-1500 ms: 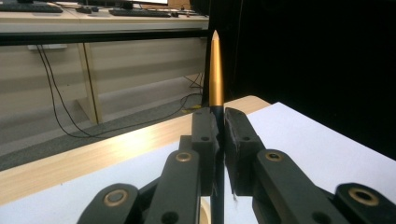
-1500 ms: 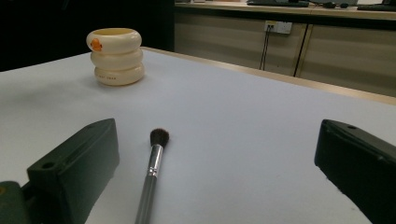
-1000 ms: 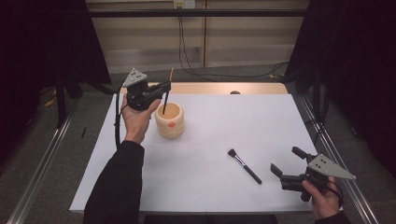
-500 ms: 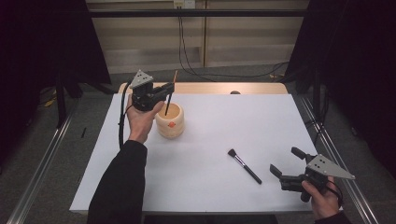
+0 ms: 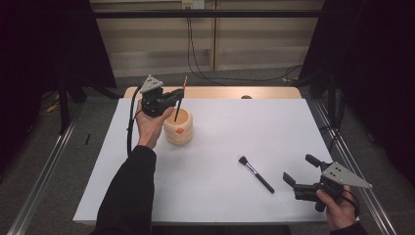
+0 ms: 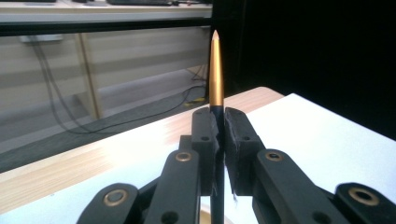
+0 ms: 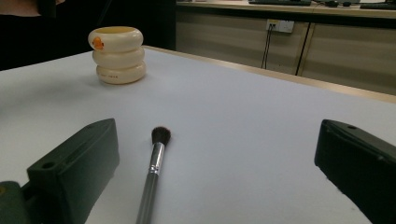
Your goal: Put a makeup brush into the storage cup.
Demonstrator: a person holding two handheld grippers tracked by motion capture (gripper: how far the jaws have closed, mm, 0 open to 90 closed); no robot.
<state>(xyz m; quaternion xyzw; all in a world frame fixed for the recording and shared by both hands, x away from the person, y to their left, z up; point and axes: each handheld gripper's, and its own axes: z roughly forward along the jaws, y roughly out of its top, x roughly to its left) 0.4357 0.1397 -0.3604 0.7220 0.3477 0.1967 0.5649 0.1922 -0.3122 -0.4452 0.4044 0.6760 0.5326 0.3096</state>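
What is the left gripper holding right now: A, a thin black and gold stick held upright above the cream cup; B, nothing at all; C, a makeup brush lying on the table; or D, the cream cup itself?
A: the left gripper has its jaws shut on the thin stick, whose gold tip points up, right above the cream cup; the makeup brush lies apart on the table.

Loads of bare desk (image 5: 293, 127) along the far edge and right side, easy to pass there. Just 2 obstacles: the cream holder (image 5: 178, 128) by the far left corner and a makeup brush (image 5: 256, 174) lying near the front edge.
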